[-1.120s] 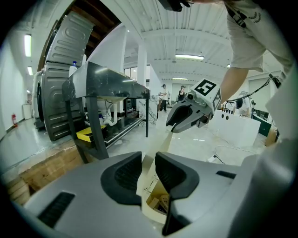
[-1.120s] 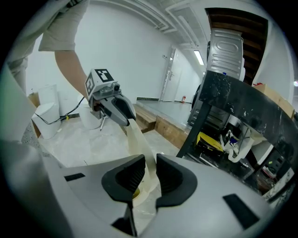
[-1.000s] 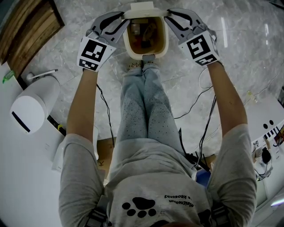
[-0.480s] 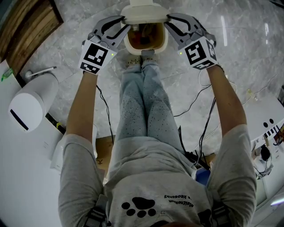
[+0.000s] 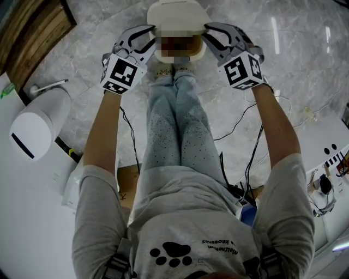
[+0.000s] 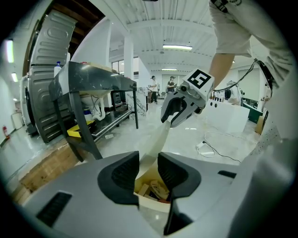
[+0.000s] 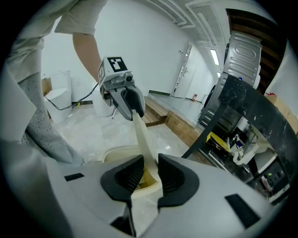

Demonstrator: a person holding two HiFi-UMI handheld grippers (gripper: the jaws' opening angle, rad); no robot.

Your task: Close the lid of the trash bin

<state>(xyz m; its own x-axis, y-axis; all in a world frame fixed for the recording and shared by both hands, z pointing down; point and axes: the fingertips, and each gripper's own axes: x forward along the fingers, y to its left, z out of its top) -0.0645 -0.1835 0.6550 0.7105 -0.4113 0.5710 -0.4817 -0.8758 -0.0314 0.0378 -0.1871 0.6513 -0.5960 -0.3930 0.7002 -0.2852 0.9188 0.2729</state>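
Observation:
The cream trash bin [image 5: 200, 54] stands on the floor at the top of the head view, in front of the person's feet. Its lid [image 5: 175, 15] tilts over the back of the opening, half lowered. My left gripper [image 5: 152, 34] is at the lid's left edge and my right gripper [image 5: 207, 31] at its right edge. In the left gripper view the lid [image 6: 156, 144] runs from my left gripper [image 6: 149, 169] to the right gripper [image 6: 173, 116]. In the right gripper view the lid [image 7: 142, 139] sits loosely in my right gripper [image 7: 150, 174]. Both pairs of jaws are opening. Rubbish lies inside the bin [image 6: 151, 204].
The person's legs [image 5: 174, 125] reach to the bin's front. A white rounded appliance [image 5: 35, 128] stands at the left, a wooden board [image 5: 32, 32] at the top left. Cables [image 5: 245, 117] trail over the marble floor. A black table frame [image 6: 79, 125] stands beyond the bin.
The lid has swung from standing upright at the bin's back to leaning over the opening. Both grippers came down and toward the person with it.

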